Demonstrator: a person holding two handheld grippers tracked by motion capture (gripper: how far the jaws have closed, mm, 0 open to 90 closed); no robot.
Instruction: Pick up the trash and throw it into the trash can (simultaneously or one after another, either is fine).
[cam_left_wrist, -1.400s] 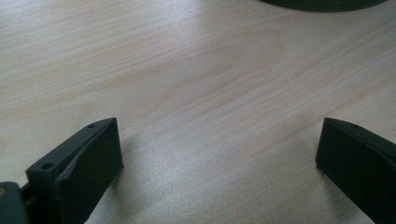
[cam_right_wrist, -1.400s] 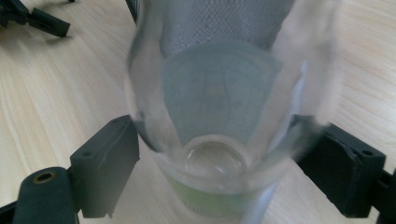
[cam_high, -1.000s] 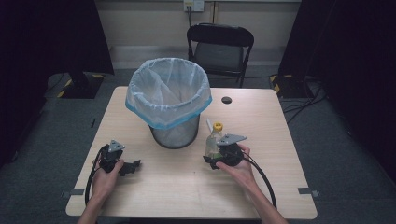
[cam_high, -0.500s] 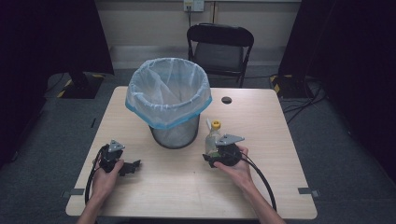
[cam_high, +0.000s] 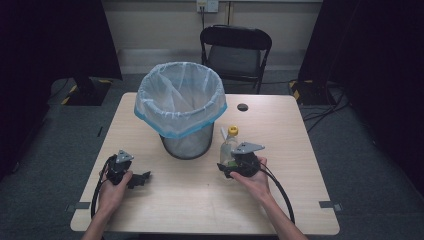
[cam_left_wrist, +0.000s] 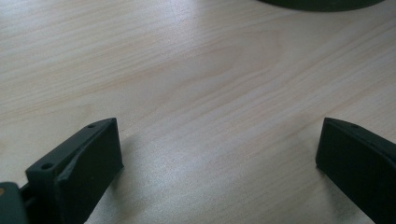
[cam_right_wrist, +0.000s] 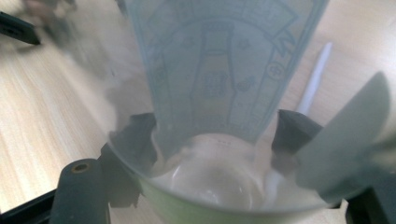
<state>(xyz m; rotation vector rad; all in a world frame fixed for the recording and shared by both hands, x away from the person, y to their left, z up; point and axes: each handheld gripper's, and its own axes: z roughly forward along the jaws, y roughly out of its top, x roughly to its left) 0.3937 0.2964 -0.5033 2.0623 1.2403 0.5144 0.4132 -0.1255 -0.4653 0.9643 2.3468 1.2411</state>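
Table: pale wood grain, with a black round hole noted near the far edge; bin: dark grey mesh, lined with a translucent white bag edged in light blue; bottle: clear, capped in yellow, its label printed in pale blue line drawing; both grippers: black; chair: black; floor: grey.

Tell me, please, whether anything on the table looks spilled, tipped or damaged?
Nothing stands out. The bin stands upright with its liner folded over the rim, and the bottle is upright, capped, between the right hand-held gripper's jaws.
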